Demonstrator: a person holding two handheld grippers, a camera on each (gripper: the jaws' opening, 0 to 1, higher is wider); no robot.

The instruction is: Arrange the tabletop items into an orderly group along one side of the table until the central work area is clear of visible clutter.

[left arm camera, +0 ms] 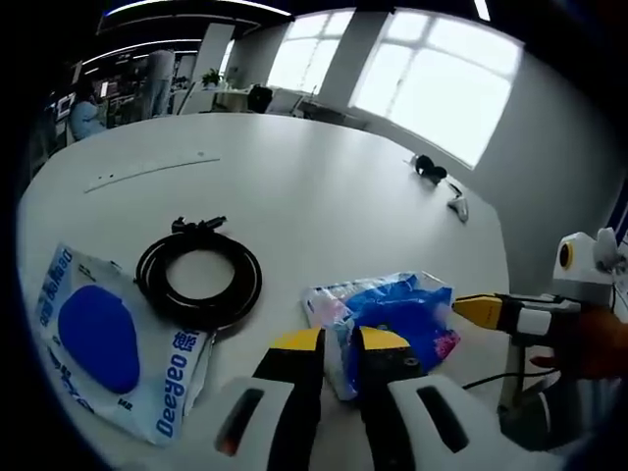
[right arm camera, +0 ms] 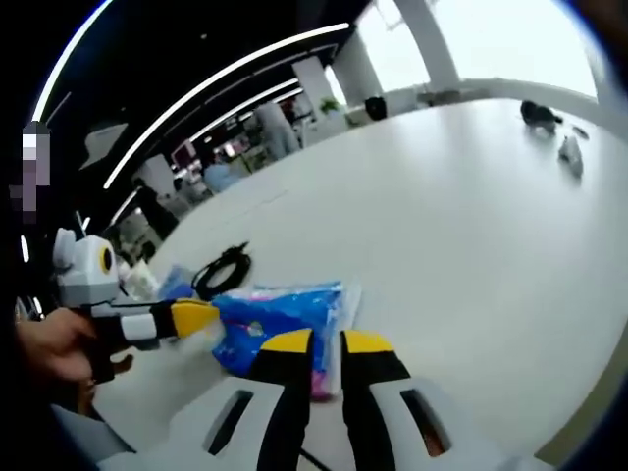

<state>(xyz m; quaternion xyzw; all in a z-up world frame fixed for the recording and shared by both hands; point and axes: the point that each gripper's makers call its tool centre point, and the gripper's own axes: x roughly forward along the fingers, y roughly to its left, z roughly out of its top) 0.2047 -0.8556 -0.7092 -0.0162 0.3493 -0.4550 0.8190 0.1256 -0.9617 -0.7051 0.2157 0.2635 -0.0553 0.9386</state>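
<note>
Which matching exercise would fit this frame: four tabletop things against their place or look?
Things:
1. coiled black cable
2. white pouch with a blue oval
3. blue plastic packet
4. small dark object

Descriptions:
A. lies at the left gripper's tips
B. far across the table, near the windows
C. round loop between the pouch and the packet
D. flat near the table's edge, printed with lettering

Pairs: 1-C, 2-D, 3-A, 4-B

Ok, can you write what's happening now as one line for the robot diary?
left gripper: shut on crinkly blue plastic bag | right gripper: shut on same bag | coiled black cable: on white table
</note>
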